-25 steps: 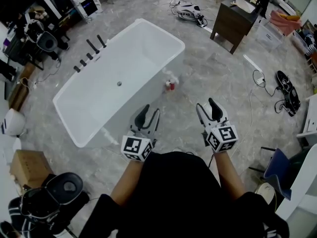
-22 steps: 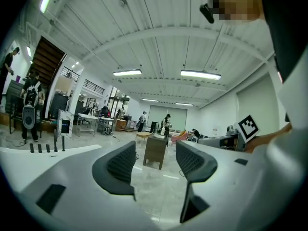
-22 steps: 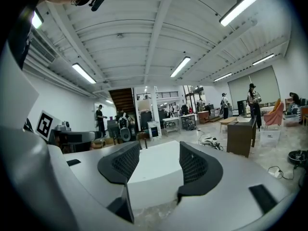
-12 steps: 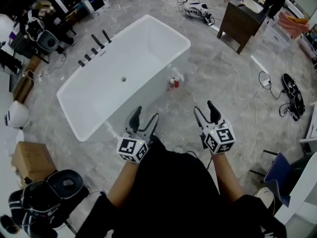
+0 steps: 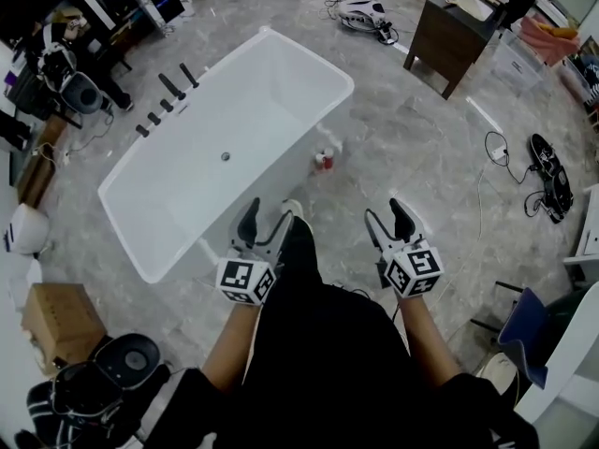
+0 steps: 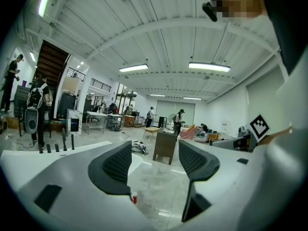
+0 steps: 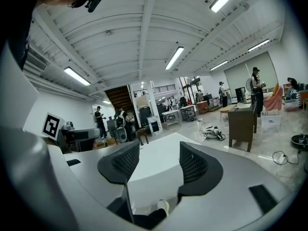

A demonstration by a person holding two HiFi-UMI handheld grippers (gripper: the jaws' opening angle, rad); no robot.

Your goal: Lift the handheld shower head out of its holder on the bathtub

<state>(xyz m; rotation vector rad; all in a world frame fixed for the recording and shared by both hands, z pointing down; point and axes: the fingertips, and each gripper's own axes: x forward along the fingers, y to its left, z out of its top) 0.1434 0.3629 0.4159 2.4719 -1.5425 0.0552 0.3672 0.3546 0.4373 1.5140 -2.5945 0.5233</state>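
Note:
The white bathtub point(image 5: 314, 56) lies across the floor ahead and to my left. A row of black fittings point(image 5: 167, 101) stands on its far left rim; the handheld shower head is among them, too small to pick out. The left gripper view shows the fittings point(image 6: 62, 141) far off at the left. My left gripper point(image 5: 270, 215) and right gripper point(image 5: 384, 210) hover side by side near the tub's near side, well short of the fittings. Both have just been opening and stand open with nothing between the jaws point(image 6: 153, 153) point(image 7: 159, 153).
A small red and white bottle point(image 5: 323, 160) stands on the floor by the tub's near wall. A dark cabinet point(image 5: 459, 31) is at the back right, cables and shoes point(image 5: 543, 171) at the right, a cardboard box point(image 5: 56, 316) and black gear point(image 5: 103, 372) at the left.
Both grippers' jaws have spread wider, the left one most. The person's leg and white shoe have stepped forward between the grippers, and both grippers sit a little lower.

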